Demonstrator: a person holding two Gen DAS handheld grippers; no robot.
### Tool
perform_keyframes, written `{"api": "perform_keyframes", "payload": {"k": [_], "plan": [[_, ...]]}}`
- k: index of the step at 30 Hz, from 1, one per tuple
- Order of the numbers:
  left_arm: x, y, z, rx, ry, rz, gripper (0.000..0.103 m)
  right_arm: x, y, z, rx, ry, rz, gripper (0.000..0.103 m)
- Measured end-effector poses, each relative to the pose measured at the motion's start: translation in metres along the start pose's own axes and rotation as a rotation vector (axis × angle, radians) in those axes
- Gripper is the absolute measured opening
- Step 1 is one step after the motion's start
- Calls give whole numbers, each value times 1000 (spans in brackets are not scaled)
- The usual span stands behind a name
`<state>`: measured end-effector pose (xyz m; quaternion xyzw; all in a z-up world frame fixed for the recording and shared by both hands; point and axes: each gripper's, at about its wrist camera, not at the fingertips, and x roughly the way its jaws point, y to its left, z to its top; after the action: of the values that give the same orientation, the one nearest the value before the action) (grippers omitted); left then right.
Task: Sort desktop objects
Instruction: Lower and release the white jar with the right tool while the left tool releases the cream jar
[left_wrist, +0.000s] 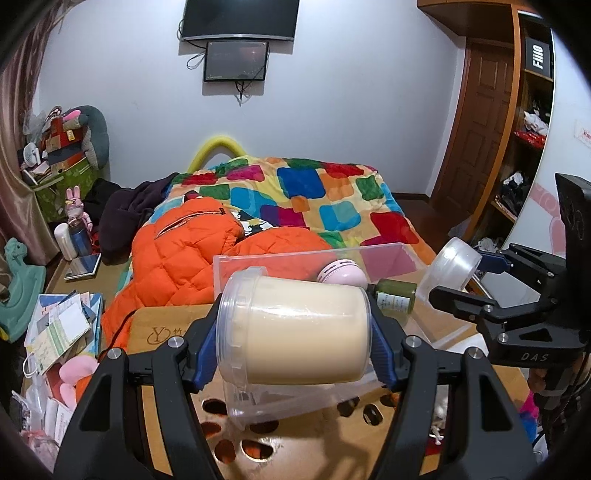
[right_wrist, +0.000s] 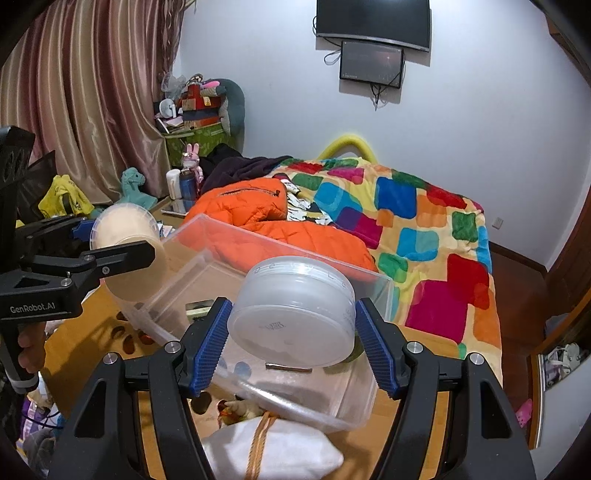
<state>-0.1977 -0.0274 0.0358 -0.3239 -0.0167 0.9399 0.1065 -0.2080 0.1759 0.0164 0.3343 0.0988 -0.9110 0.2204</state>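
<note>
Desktop objects are in both of your hand-held grippers. Your left hand-held gripper is clamped on a clear jar of cream-coloured contents, lying on its side between the blue pads, lid end toward the left. It hangs above the wooden counter, just in front of a clear plastic bin. Your right hand-held gripper grips a squat frosted white jar, tilted so its flat base faces the camera, with a ribbed blue pad against each side. That jar sits over the near part of the same bin.

Inside the bin, seen from the left wrist, a small pink round device lies beside a green bottle with a pale label. Dark oval cut-outs pierce the counter below the cream jar. In the right wrist view a white cloth bag with an orange strap lies at the near edge of the counter, touching the bin's front wall.

Behind the counter stands a bed with a patchwork quilt and an orange puffer jacket. Papers and soft toys clutter the left side, and two dark screens hang on the wall.
</note>
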Motion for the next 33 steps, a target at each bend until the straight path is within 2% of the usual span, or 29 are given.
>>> {"api": "perform_keyframes", "payload": {"k": [20, 27, 33], "plan": [[67, 5, 4, 35, 103, -14, 67, 61, -11, 1, -9, 105, 35, 65], [81, 7, 0, 44, 145, -3, 67, 69, -9, -3, -45, 131, 39, 65], [83, 3, -1, 70, 148, 14, 66, 76, -5, -6, -61, 162, 49, 65]]}}
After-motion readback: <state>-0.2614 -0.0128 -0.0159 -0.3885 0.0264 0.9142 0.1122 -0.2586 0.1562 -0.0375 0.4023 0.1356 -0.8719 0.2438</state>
